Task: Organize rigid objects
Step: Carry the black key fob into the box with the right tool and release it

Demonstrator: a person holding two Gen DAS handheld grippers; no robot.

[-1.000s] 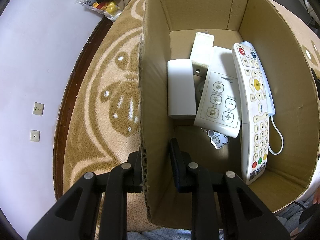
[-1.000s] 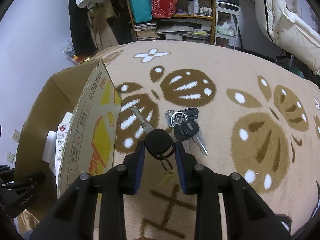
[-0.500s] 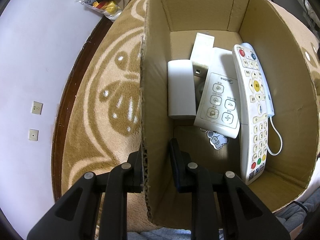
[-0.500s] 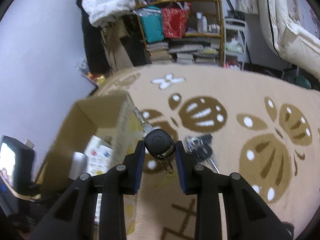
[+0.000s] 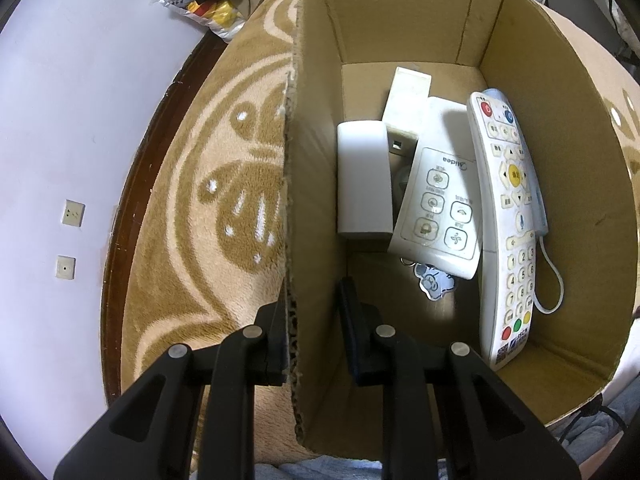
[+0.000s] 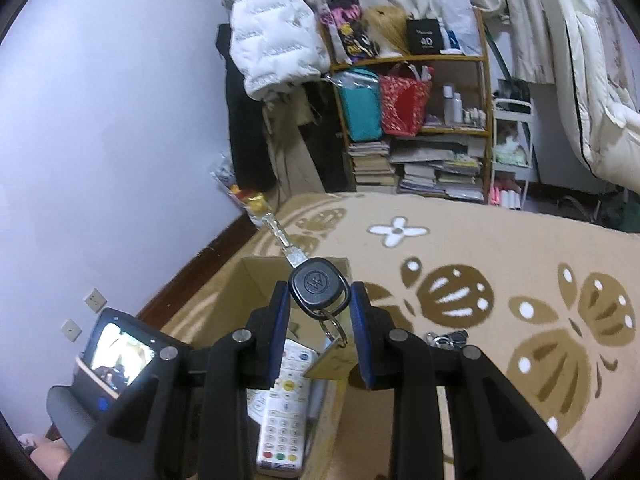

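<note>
Two grippers in play. Left gripper (image 5: 314, 316) straddles the left wall of the cardboard box (image 5: 404, 16): one finger outside on the rug (image 5: 192, 208), the other inside, jaws a little apart around the wall edge, only the outer finger pressing the cardboard.

Box sits open-topped on the brown and cream patterned rug. Inside, seen from the left wrist view: a long white remote (image 5: 510, 224) with red, blue and yellow buttons and a number pad lies along the right side, with a thin white cord loop (image 5: 554, 284) beside it. A shorter white Midea remote (image 5: 440, 208) lies left of it, touching or overlapping it. A plain white rectangular block (image 5: 363, 184) lies at the left, near the wall. A cream rectangular box (image 5: 408, 104) sits behind these toward the far wall. A small cartoon keychain charm (image 5: 434, 285) peeks out under the Midea remote's near end.

Right gripper (image 6: 319, 300) has its jaws clamped on the black head of a car key (image 6: 318, 286), silver blade pointing up and away, ring and a tan tag (image 6: 330, 364) hanging below. Key is held in the air above the box opening; the long remote shows below it in the right wrist view. A bunch of keys (image 6: 446, 338) lies on the rug right of the box. A cluttered bookshelf (image 6: 416, 128) stands behind.
</note>
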